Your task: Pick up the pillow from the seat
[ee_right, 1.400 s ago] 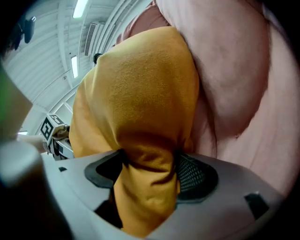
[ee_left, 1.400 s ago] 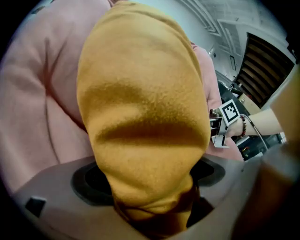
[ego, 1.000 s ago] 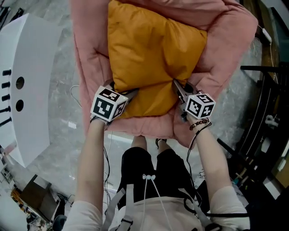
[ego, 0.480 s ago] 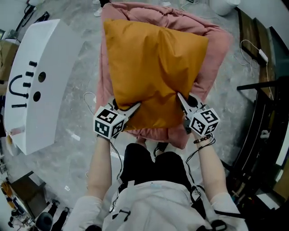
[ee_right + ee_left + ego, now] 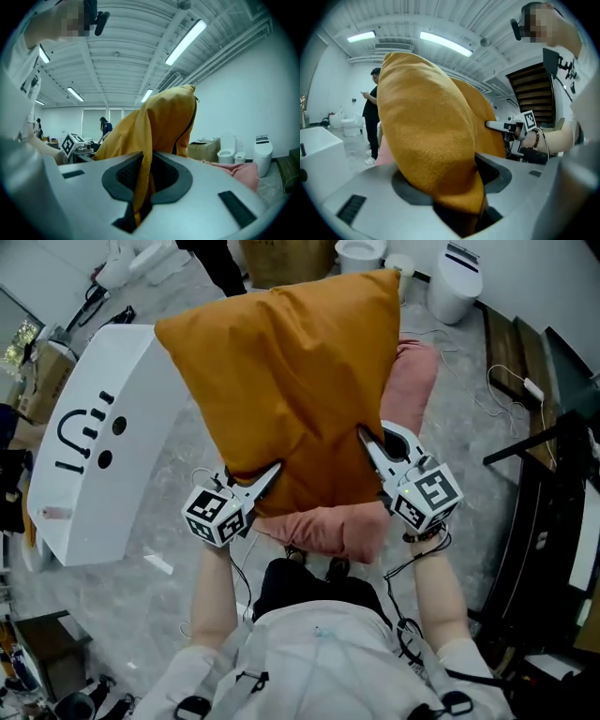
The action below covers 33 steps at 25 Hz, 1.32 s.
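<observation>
The orange pillow [image 5: 291, 381] hangs in the air above the pink cushioned seat [image 5: 412, 381], held by its lower edge from both sides. My left gripper [image 5: 270, 472] has a thick bunch of the pillow [image 5: 426, 140] between its jaws, which are still closing on it. My right gripper [image 5: 364, 435] is shut on a thin fold of the pillow [image 5: 159, 122] at the lower right corner. In the left gripper view the right gripper [image 5: 501, 125] shows beyond the pillow. The pillow hides most of the seat.
A white curved panel with a drawn face [image 5: 89, 446] stands at the left. A black rack [image 5: 553, 521] stands at the right, and a toilet [image 5: 361, 251] and a cardboard box are at the back. Cables lie on the floor. A person [image 5: 372, 117] stands far off.
Both grippers have risen with the pillow, which has come up off the pink seat and now hangs clear of it. More of the room shows around it.
</observation>
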{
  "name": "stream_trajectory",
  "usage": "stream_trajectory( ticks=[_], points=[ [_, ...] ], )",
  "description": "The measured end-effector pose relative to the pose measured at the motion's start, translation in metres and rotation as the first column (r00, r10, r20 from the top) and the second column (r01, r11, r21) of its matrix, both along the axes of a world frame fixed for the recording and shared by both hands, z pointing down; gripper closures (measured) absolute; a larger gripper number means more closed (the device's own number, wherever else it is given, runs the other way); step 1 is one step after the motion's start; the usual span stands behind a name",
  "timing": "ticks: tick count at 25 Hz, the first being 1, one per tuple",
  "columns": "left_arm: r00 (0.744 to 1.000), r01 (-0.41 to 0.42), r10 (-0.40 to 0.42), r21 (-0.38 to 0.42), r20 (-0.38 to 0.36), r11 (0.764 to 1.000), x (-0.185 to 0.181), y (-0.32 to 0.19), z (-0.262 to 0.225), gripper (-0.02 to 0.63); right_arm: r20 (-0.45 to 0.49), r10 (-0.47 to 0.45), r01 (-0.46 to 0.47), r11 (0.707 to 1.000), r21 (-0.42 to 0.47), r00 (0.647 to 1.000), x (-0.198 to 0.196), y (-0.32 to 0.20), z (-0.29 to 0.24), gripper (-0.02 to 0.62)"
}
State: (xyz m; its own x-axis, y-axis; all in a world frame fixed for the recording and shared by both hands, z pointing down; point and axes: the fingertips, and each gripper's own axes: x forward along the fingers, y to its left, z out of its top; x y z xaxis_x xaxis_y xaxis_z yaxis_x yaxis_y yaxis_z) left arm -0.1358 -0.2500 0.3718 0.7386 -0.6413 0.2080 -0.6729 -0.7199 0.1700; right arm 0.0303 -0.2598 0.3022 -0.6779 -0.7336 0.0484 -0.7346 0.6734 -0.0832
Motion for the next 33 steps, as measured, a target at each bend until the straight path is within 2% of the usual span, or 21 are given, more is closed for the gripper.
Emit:
stream_trajectory(
  ticks=[7, 15, 23, 33],
  points=[
    [1.0, -0.028, 0.028, 0.16, 0.001, 0.987, 0.001, 0.014, -0.079, 0.345, 0.029, 0.024, -0.028, 0.987, 0.156, 0.999, 0.002, 0.027, -0.079, 0.552],
    [1.0, -0.006, 0.008, 0.352, -0.004, 0.936, -0.009, 0.016, -0.159, 0.345, 0.053, 0.043, -0.059, 0.941, 0.334, 0.998, -0.011, 0.042, -0.156, 0.552],
    [0.999, -0.04, 0.041, 0.393, 0.004, 0.919, 0.005, 0.006, -0.179, 0.345, 0.064, 0.082, -0.1, 0.922, 0.374, 0.995, 0.003, 0.039, -0.175, 0.552],
    [0.998, -0.055, 0.067, 0.397, -0.017, 0.916, 0.013, -0.006, -0.184, 0.345, 0.051, 0.099, -0.111, 0.914, 0.389, 0.994, 0.011, 0.034, -0.186, 0.552]
  ],
)
